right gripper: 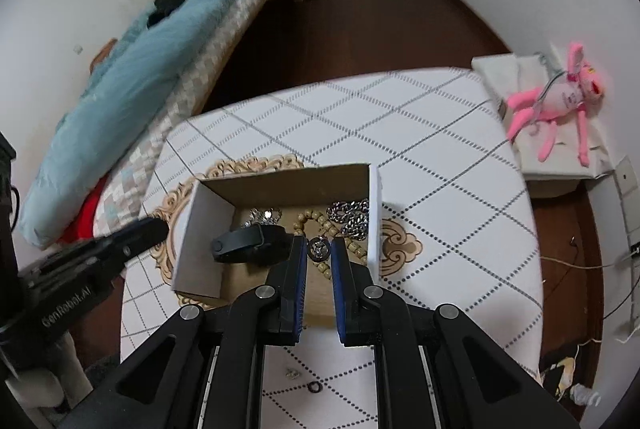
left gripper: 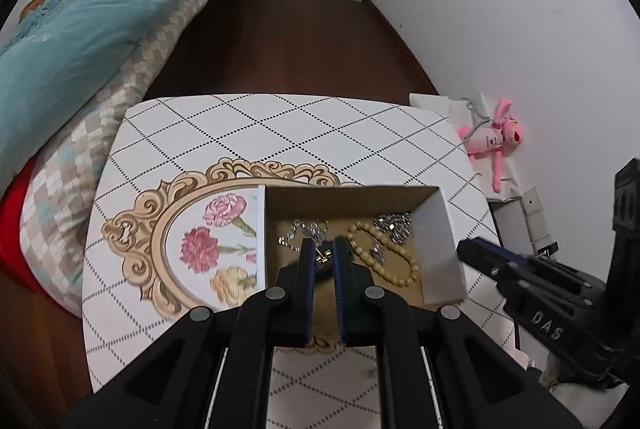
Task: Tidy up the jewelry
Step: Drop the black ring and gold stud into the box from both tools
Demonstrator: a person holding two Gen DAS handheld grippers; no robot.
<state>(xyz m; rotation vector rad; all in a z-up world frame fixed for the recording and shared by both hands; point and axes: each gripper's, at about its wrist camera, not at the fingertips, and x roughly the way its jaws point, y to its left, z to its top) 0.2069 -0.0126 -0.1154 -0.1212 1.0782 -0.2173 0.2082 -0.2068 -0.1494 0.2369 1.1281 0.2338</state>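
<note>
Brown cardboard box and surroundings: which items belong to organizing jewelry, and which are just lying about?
Job: brown cardboard box, beige beaded bracelet, silver chunky chain, small dark ring on the tablecloth.

Lying about: pink plush toy, light blue quilt.

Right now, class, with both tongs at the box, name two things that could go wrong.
The left tongs sit among silver chains packed beside the bead bracelet; lifting one may drag the other. The right tongs crowd the same small box, so they could collide or shove it.
</note>
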